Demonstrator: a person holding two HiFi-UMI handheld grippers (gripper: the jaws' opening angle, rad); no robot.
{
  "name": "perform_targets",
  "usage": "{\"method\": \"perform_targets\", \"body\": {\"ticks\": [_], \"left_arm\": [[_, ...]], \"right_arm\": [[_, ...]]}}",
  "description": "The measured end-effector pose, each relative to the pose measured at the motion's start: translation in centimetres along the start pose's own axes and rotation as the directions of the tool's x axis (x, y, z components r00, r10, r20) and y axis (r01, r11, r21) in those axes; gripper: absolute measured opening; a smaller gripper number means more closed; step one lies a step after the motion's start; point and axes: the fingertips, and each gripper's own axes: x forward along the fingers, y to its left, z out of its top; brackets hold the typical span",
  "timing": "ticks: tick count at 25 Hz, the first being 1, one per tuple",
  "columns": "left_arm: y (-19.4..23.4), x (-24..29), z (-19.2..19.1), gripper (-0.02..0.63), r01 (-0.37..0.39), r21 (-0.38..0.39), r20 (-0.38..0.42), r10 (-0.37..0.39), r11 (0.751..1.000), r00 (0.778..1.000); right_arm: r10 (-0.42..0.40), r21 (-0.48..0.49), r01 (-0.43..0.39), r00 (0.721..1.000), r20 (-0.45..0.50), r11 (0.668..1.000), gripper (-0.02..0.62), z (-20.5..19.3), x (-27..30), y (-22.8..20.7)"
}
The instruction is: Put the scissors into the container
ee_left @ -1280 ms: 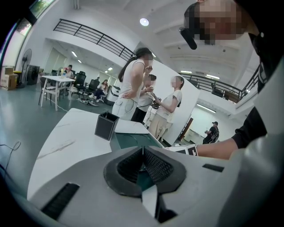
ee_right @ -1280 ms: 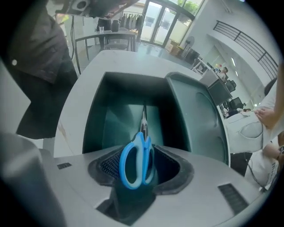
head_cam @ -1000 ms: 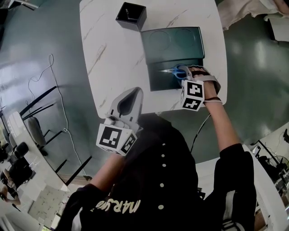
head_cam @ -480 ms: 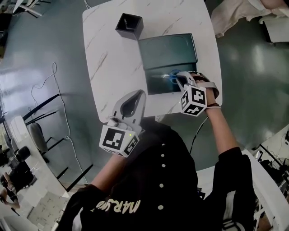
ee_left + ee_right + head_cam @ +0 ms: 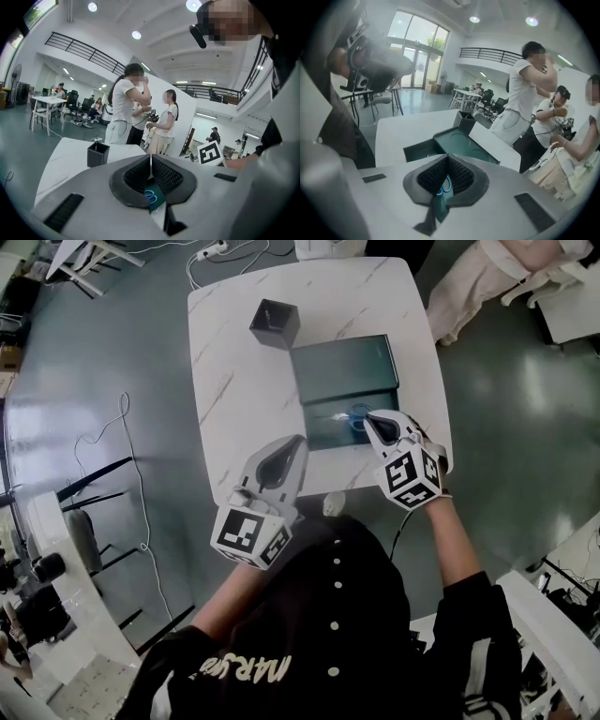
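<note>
The scissors [image 5: 349, 415], with blue handles, lie on a dark green tray [image 5: 342, 367], blades pointing left. My right gripper [image 5: 370, 418] is at their handle end, shut on the blue handle [image 5: 442, 186], which shows just under its closed pads. The container, a black square box [image 5: 274, 323], stands at the far left of the table, also visible from both grippers [image 5: 97, 154] [image 5: 465, 123]. My left gripper [image 5: 291, 446] hovers over the near table edge, shut and holding nothing [image 5: 150, 161].
The white marble table [image 5: 234, 381] is small, with grey floor all round it. Cables lie on the floor at the left [image 5: 103, 437]. Two people stand close behind the far side of the table [image 5: 126, 108].
The right gripper's jaws have closed on the scissors' handle. The view has drawn back from the table. The left gripper stays shut near the front edge.
</note>
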Motion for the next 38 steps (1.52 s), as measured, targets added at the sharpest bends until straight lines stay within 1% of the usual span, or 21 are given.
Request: {"method": "perform_targets", "body": {"ticks": [4, 6, 7, 9, 11, 13, 16, 19, 23, 27, 30, 32, 34, 36, 38], "left_arm": [[-0.7, -1.0, 1.3, 0.035, -0.001, 0.027, 0.025, 0.0, 1.0, 1.0], [-1.2, -1.4, 1.7, 0.035, 0.003, 0.039, 0.04, -0.005, 0.999, 0.999], [-1.4, -1.6, 1.9, 0.035, 0.004, 0.043, 0.047, -0.006, 0.999, 0.999], [-1.9, -2.0, 2.3, 0.035, 0.005, 0.051, 0.058, -0.008, 0.999, 0.998], [-2.3, -2.4, 2.8, 0.035, 0.007, 0.065, 0.07, -0.011, 0.998, 0.997], [-2.7, -2.8, 3.3, 0.035, 0.007, 0.073, 0.084, -0.013, 0.997, 0.996], [-3.1, -3.3, 3.8, 0.035, 0.006, 0.091, 0.102, -0.016, 0.996, 0.995], [-3.4, -3.6, 4.3, 0.035, 0.001, 0.11, 0.118, -0.014, 0.994, 0.993], [-3.0, -3.8, 4.7, 0.035, -0.015, 0.13, 0.133, -0.002, 0.991, 0.991], [-2.6, -4.1, 5.3, 0.035, -0.036, 0.152, 0.148, 0.014, 0.988, 0.989], [-2.1, -4.2, 5.6, 0.035, -0.053, 0.154, 0.156, 0.028, 0.987, 0.987], [-1.6, -4.4, 5.6, 0.035, -0.067, 0.159, 0.157, 0.041, 0.985, 0.987], [-1.2, -4.8, 5.6, 0.035, -0.082, 0.164, 0.161, 0.056, 0.983, 0.985], [-0.8, -5.2, 5.7, 0.035, -0.097, 0.166, 0.164, 0.069, 0.981, 0.984], [-0.4, -5.4, 5.7, 0.035, -0.107, 0.163, 0.165, 0.08, 0.981, 0.983]], "right_arm": [[-0.055, 0.122, 0.047, 0.997, 0.057, 0.991, 0.014, 2.0, -2.9, -0.5], [-0.093, 0.198, 0.069, 0.989, 0.112, 0.978, 0.014, 3.2, -4.6, -0.9], [-0.119, 0.242, 0.079, 0.981, 0.154, 0.967, 0.014, 3.9, -5.6, -1.1], [-0.187, 0.328, 0.101, 0.951, 0.244, 0.939, 0.014, 5.0, -7.7, -1.8], [-0.259, 0.394, 0.127, 0.918, 0.302, 0.91, 0.014, 5.7, -9.7, -2.2], [-0.315, 0.439, 0.149, 0.887, 0.337, 0.886, 0.014, 6.2, -11.6, -2.4], [-0.376, 0.5, 0.162, 0.852, 0.365, 0.851, 0.014, 6.4, -13.9, -2.6], [-0.432, 0.538, 0.177, 0.812, 0.394, 0.824, 0.014, 6.3, -16.2, -3.0], [-0.508, 0.569, 0.207, 0.739, 0.442, 0.796, 0.014, 5.9, -18.9, -3.6], [-0.587, 0.613, 0.257, 0.688, 0.427, 0.747, 0.014, 4.5, -21.7, -4.1], [-0.636, 0.617, 0.312, 0.649, 0.417, 0.723, 0.014, 3.7, -23.2, -4.5], [-0.658, 0.627, 0.332, 0.636, 0.404, 0.705, 0.014, 3.1, -23.7, -4.7], [-0.672, 0.638, 0.341, 0.63, 0.39, 0.69, 0.014, 2.4, -24.0, -4.9], [-0.679, 0.643, 0.347, 0.627, 0.382, 0.683, 0.014, 2.2, -24.4, -5.1], [-0.677, 0.641, 0.347, 0.627, 0.384, 0.685, 0.014, 2.2, -24.5, -5.1]]}}
